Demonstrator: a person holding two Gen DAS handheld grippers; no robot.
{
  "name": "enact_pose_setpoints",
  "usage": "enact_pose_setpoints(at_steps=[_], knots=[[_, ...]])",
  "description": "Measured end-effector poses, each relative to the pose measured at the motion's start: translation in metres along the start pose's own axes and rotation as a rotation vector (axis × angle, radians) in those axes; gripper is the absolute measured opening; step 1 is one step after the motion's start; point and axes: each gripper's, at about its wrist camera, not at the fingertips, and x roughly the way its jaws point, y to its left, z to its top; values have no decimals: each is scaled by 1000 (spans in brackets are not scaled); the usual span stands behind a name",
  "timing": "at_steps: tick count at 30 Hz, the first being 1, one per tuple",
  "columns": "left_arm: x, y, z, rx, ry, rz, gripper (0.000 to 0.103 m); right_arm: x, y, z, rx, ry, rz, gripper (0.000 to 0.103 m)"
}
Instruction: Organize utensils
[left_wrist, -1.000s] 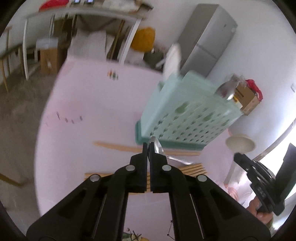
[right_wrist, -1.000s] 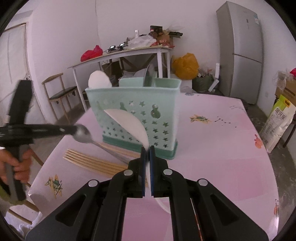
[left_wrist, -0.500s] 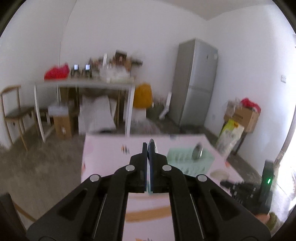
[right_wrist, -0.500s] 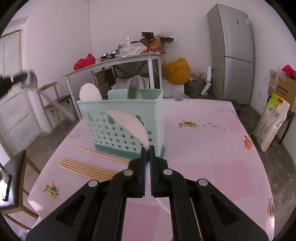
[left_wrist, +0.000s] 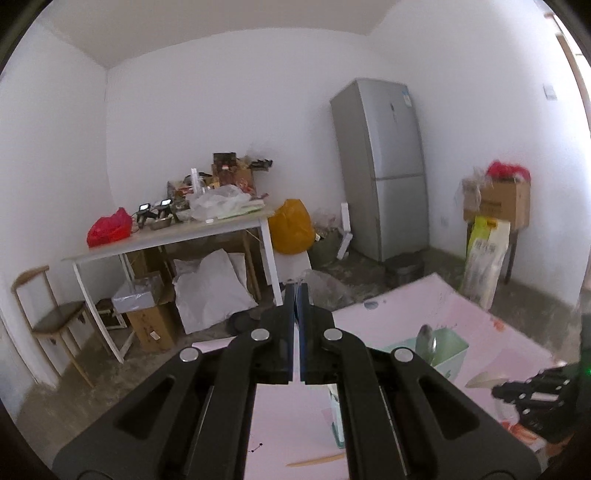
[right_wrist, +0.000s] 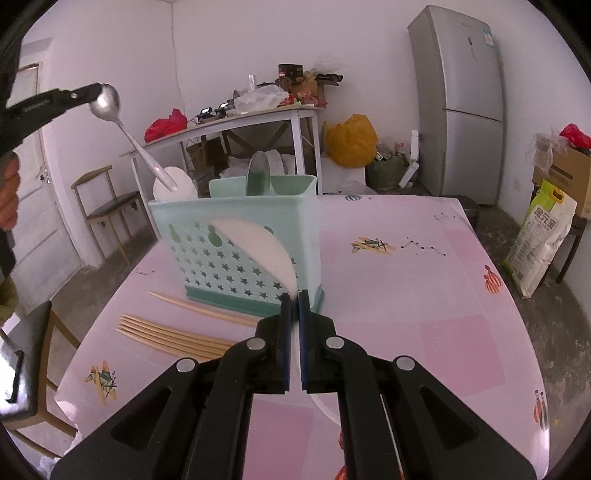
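My left gripper (left_wrist: 296, 291) is shut; in the right wrist view the left gripper (right_wrist: 95, 90) is high at the upper left, clamped on the bowl of a metal spoon (right_wrist: 107, 102) whose handle hangs down toward the mint green utensil holder (right_wrist: 236, 273). My right gripper (right_wrist: 294, 295) is shut on a white spoon (right_wrist: 258, 243), held just in front of the holder. Another metal spoon (right_wrist: 258, 173) and a white spoon (right_wrist: 177, 188) stand inside the holder. Wooden chopsticks (right_wrist: 173, 336) lie on the pink table (right_wrist: 424, 295) left of the holder.
The left wrist view looks down on the holder (left_wrist: 447, 350), my right gripper (left_wrist: 496, 390) and one chopstick (left_wrist: 314, 460). Beyond the pink table stand a cluttered white table (left_wrist: 177, 236), a wooden chair (right_wrist: 107, 206), a grey fridge (right_wrist: 458, 103) and boxes and bags.
My left gripper has risen from table level to well above the holder, carrying the metal spoon, and has rolled. The right gripper with the white spoon has stayed where it was.
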Motion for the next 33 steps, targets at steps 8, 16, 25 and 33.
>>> enact_pose_setpoints(at_steps=[8, 16, 25, 33], knots=[[47, -24, -25, 47, 121, -52, 2, 1, -1, 1, 10, 2, 7, 4], [63, 3, -46, -203, 164, -241, 19, 1, -5, 1, 29, 0, 10, 4], [38, 37, -67, -363, 133, -225, 55, -16, -22, 14, 101, -59, 62, 4], [16, 48, -107, -443, 177, -173, 75, -46, -30, 57, 156, -202, 169, 4]])
